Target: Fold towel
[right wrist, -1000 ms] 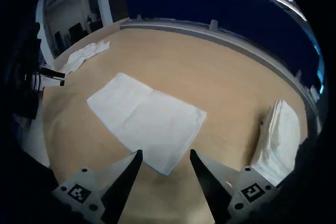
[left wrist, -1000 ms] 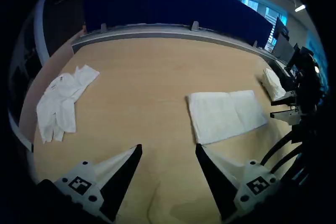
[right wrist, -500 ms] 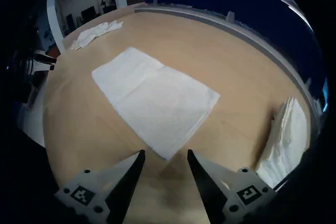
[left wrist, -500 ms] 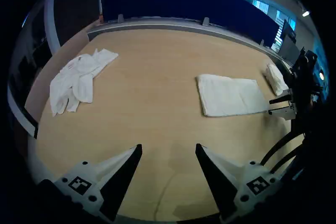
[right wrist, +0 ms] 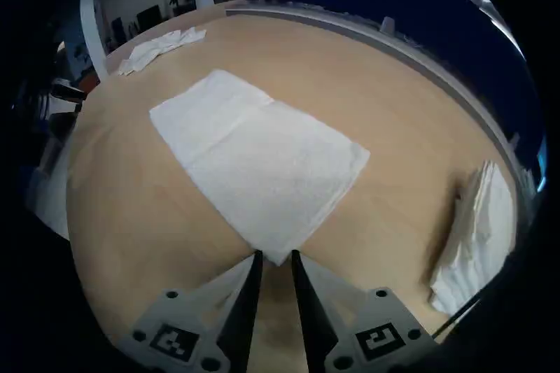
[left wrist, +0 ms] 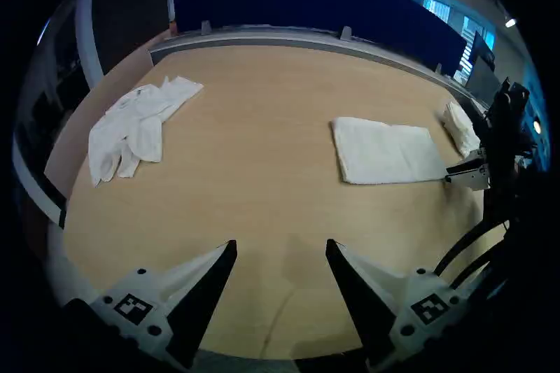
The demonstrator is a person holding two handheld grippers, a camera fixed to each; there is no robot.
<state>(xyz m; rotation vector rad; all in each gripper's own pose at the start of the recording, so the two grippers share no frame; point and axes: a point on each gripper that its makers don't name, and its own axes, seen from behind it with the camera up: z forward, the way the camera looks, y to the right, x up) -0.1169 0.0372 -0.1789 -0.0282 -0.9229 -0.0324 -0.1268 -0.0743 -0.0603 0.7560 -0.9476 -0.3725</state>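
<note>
Jaws of the left gripper (left wrist: 281, 243) stand spread wide above bare tabletop, holding nothing. Those of the right gripper (right wrist: 276, 255) stand close together with a slim gap, and the near corner of the towel (right wrist: 259, 156) lies between their tips; whether both press on the cloth I cannot tell.

The table (left wrist: 266, 128) is a broad, smooth slab in a pale wood-grain finish, edged at the back by a grey rail. Behind the rail runs a dark blue partition (left wrist: 315, 2), plain and flat. The towel is a white rectangle with a fine nubby pile, lying flat on the table (a soft crease crosses it toward its far end). Well apart from it, a crumpled white cloth (left wrist: 133, 128) sprawls in limp, rumpled lobes. Beside the towel's other end sits a stack of folded white cloths (right wrist: 476, 233), its layered edges showing.
</note>
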